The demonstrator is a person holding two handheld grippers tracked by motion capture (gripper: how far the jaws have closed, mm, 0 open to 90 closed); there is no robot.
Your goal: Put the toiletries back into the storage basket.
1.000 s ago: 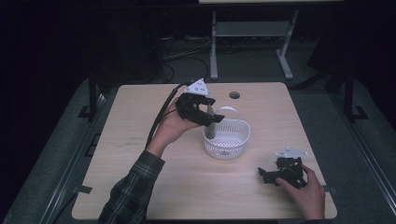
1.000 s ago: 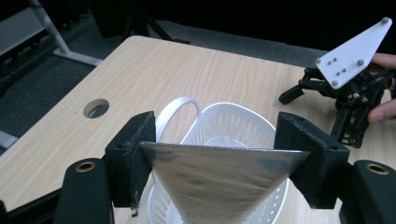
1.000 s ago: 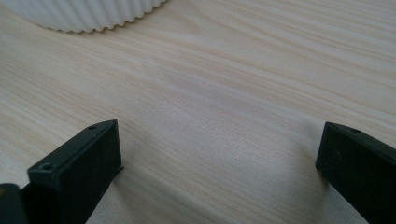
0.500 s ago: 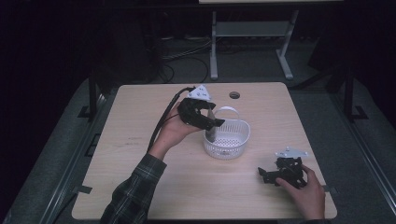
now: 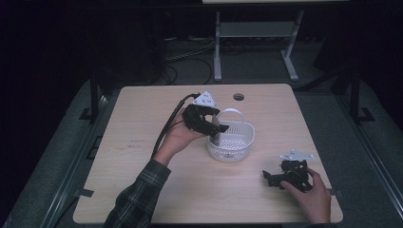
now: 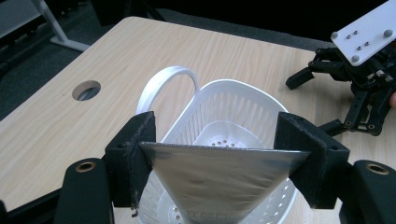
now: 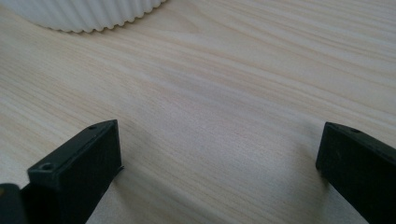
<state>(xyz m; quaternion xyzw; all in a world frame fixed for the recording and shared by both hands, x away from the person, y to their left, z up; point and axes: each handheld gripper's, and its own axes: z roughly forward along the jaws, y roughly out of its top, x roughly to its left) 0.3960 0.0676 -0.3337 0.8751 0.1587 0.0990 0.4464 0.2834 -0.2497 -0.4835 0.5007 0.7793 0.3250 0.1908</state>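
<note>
We hold a silver pouch over the white basket, with the other tool parked on the desk.

Our left tool (image 6: 219, 154) is clamped on a silvery, wedge-shaped pouch (image 6: 219, 179), its two pads pressing the pouch's top edge from either side, and the pouch's lower part hangs inside the white perforated basket (image 6: 243, 116). In the high view the left tool (image 5: 212, 128) sits at the basket's (image 5: 231, 141) near-left rim, and the basket stands around the middle of the desk (image 5: 142, 156). The basket's handle (image 6: 168, 79) arches up on its far side, behind the pouch. Beyond it there is a round cable hole (image 5: 238, 97) in the desk. Our right tool (image 5: 274, 176) rests low near the desk's right front corner, well apart from the basket, its jaws spread wide with bare wood between them.
</note>
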